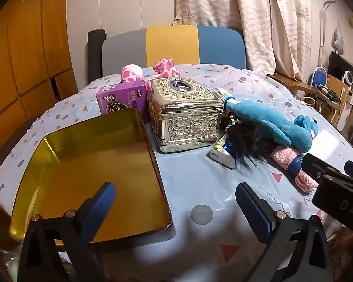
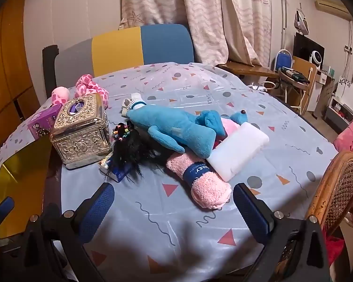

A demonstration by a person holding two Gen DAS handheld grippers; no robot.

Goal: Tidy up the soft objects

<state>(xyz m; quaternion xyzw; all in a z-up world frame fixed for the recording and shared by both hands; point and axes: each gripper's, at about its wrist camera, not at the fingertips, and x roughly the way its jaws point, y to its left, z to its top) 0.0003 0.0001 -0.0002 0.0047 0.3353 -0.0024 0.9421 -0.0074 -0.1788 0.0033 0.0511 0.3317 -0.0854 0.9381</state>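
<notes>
Hovering at start, nothing picked yet: left gripper [image 1: 175,208] and right gripper [image 2: 173,209] both spread wide, empty. Soft stuff piled mid-table, well apart from gold tray [image 1: 58,150] at left: blue plush [image 2: 176,129], pink rolled towel [image 2: 200,176], black wig [image 2: 129,150]. Next prob. needed right closing on towel, nearest. Patterned tablecloth [image 2: 200,89], curtains [image 2: 200,11] behind.

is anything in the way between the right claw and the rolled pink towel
Nothing visible. The right claw stands open with only bare tablecloth between it and the near end of the rolled pink towel. The blue plush and the white block touch only the towel's far end.
</notes>
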